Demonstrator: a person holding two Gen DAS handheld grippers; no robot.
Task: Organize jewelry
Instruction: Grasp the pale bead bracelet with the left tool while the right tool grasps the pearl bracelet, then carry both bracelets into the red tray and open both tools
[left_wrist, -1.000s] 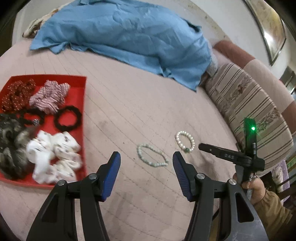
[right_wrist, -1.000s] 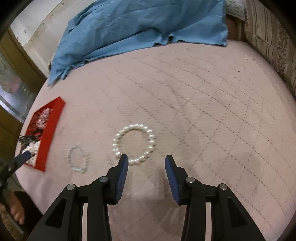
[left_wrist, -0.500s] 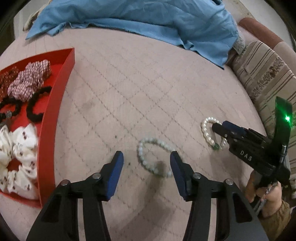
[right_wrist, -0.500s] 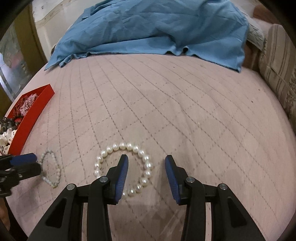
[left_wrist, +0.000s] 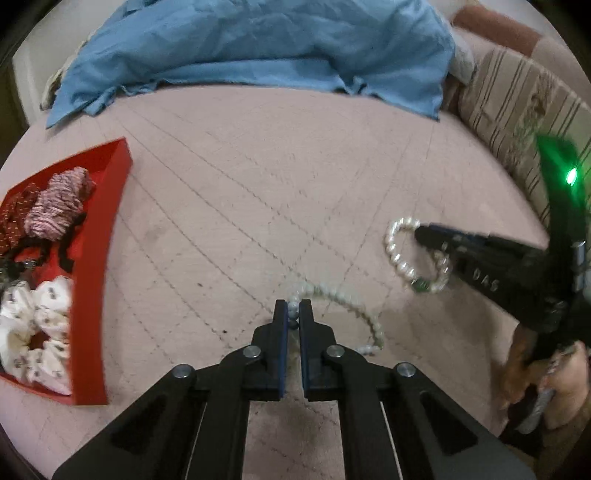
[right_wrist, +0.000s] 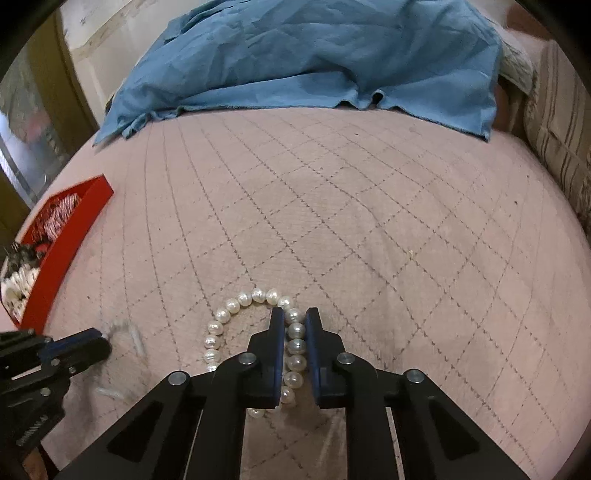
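My left gripper is shut on a pale green bead bracelet that trails to the right over the pink quilted bed. My right gripper is shut on the right side of a white pearl bracelet that lies on the bed. In the left wrist view the pearl bracelet shows with the right gripper on it. In the right wrist view the left gripper and the blurred green bracelet sit at lower left.
A red tray at the left holds scrunchies, hair ties and dark red beads; it also shows in the right wrist view. A blue cloth lies at the back. A striped cushion borders the right.
Both grippers moved down and forward and closed: the left onto the green bead bracelet, the right onto the pearl bracelet. The green bracelet has been pulled out of its round shape.
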